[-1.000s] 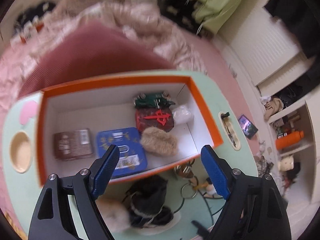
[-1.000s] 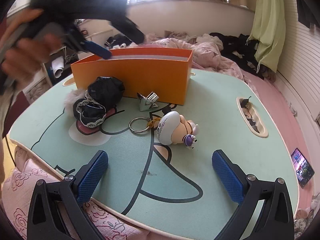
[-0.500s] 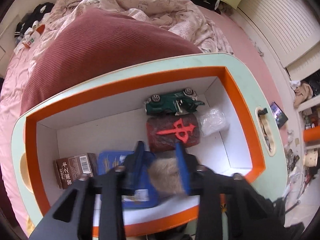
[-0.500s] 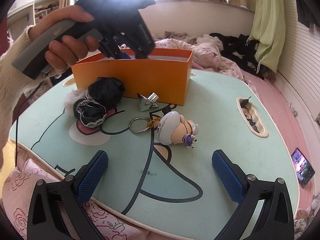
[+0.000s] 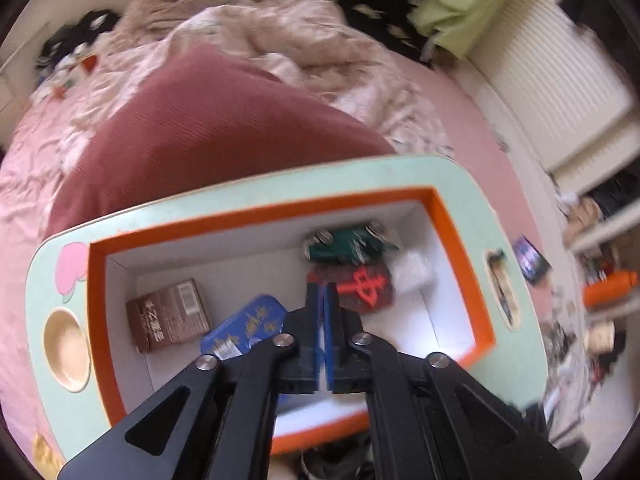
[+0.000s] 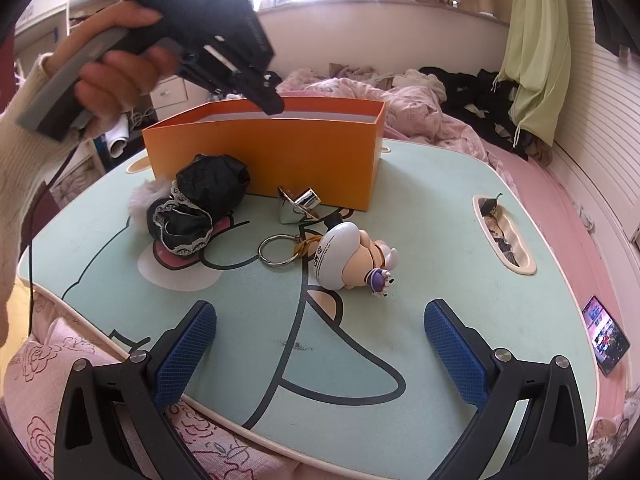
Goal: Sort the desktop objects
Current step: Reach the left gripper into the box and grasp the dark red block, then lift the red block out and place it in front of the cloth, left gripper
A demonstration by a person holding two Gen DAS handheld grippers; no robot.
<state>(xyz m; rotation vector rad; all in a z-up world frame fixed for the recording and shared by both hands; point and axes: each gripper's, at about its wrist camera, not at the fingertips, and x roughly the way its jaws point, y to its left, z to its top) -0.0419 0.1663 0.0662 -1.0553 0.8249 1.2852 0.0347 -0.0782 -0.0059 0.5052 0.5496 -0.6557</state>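
Left gripper (image 5: 322, 300) is pinched shut over the orange box (image 5: 460, 248); right gripper (image 6: 320, 344) waits wide open.

A hand (image 6: 116, 68) tips the left gripper steeply down over the orange box on the bench (image 6: 440, 240), its blue pads together with nothing between them. One second ago they were wide apart, and the furry puff that lay by the blue tin (image 5: 248, 324) is now hidden. In the box lie a brown packet (image 5: 168, 316), a green toy car (image 5: 348, 244) and a red pouch (image 5: 360, 286). The right gripper holds nothing and has not moved. In front of the box sit a black frilly cloth (image 6: 200, 200), a silver clip (image 6: 298, 206) and a toy figure on a keyring (image 6: 348, 260).
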